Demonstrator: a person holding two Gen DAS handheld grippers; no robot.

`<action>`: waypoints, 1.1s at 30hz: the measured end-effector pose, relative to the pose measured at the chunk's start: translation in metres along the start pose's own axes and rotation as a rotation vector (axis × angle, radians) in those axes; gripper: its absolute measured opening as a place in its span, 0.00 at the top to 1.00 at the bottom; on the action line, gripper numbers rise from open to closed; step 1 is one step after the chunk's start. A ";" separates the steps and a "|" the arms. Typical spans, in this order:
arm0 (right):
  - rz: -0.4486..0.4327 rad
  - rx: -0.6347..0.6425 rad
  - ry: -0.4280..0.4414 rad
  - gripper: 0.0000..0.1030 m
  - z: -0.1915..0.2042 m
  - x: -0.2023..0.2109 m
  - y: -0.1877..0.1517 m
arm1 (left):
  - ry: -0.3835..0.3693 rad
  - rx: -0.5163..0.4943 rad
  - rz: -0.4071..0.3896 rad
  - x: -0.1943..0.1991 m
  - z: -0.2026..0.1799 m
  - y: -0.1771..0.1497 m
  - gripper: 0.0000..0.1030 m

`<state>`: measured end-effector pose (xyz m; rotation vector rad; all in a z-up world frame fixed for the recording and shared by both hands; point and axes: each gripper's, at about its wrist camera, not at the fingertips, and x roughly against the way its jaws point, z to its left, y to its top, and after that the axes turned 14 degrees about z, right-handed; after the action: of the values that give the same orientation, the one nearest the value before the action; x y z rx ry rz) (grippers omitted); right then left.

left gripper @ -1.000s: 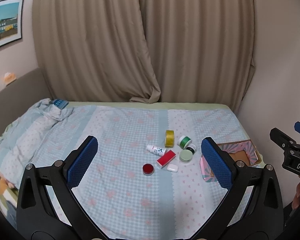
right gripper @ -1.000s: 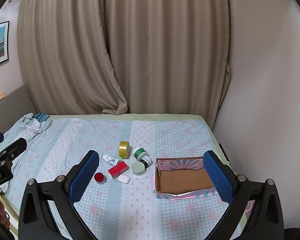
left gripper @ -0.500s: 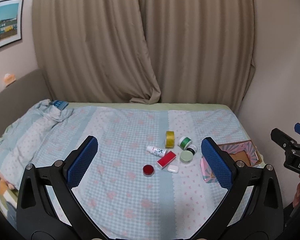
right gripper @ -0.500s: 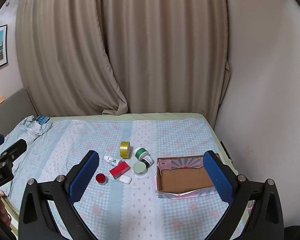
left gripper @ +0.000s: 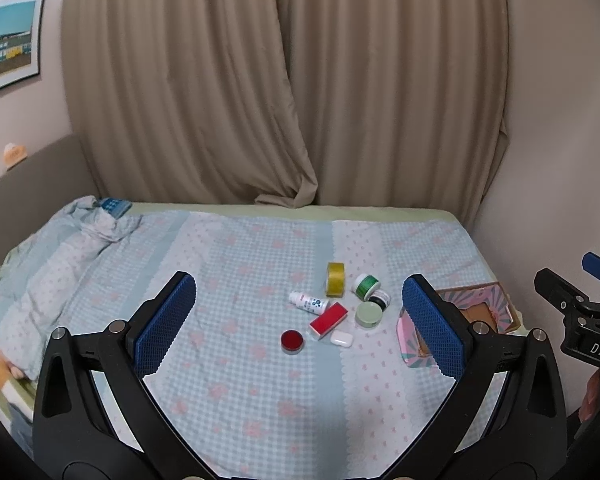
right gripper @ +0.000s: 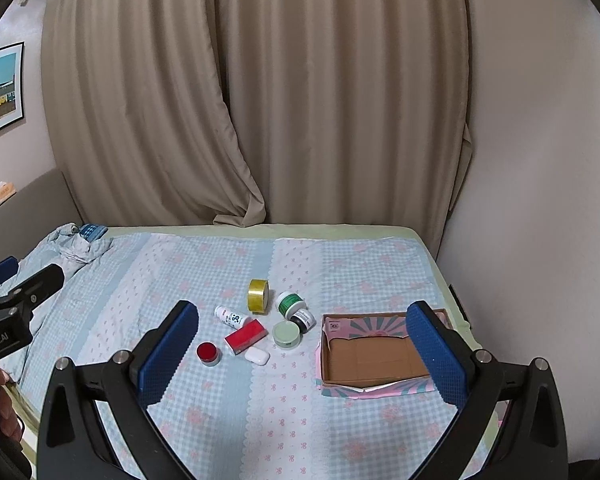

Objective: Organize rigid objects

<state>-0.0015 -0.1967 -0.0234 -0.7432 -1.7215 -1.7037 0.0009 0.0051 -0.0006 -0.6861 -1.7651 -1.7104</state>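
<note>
We hold both tools spread wide and empty above the bed (right gripper: 360, 264). The cluster around the red box (right gripper: 246, 335) lies ahead, left of the cardboard tray (right gripper: 374, 360); our left tool (left gripper: 300, 328) faces it squarely.

Bed (right gripper: 380, 264), checked sheet: tape roll (right gripper: 258, 290), jars, red block (right gripper: 246, 335), cardboard box (right gripper: 376, 360).

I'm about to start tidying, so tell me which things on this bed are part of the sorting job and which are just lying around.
For the job:
yellow tape roll
green-lidded jar
black-lidded jar
pale green tin
white bottle
red box
white case
red-lidded jar
cardboard box

Lying about:
crumpled blanket
blue item on it
</note>
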 end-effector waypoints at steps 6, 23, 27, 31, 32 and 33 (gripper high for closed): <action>0.002 -0.005 -0.016 0.00 0.000 -0.003 0.000 | -0.002 -0.003 0.007 -0.004 0.000 0.004 0.01; -0.007 -0.020 -0.044 0.00 0.001 -0.010 0.002 | -0.014 0.005 0.009 -0.012 0.002 0.010 0.01; -0.008 -0.025 -0.040 0.00 0.001 -0.012 0.003 | -0.024 0.006 0.016 -0.017 0.004 0.014 0.01; -0.003 -0.026 -0.040 0.00 0.001 -0.013 0.003 | -0.037 0.009 0.030 -0.022 0.008 0.016 0.01; 0.001 -0.027 -0.040 0.00 0.001 -0.014 0.003 | -0.038 0.006 0.033 -0.024 0.009 0.017 0.01; 0.003 -0.028 -0.039 0.00 0.001 -0.014 0.003 | -0.038 0.003 0.042 -0.027 0.011 0.018 0.01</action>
<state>0.0104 -0.1952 -0.0319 -0.7968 -1.7249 -1.7255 0.0319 0.0175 -0.0076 -0.7535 -1.7661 -1.6774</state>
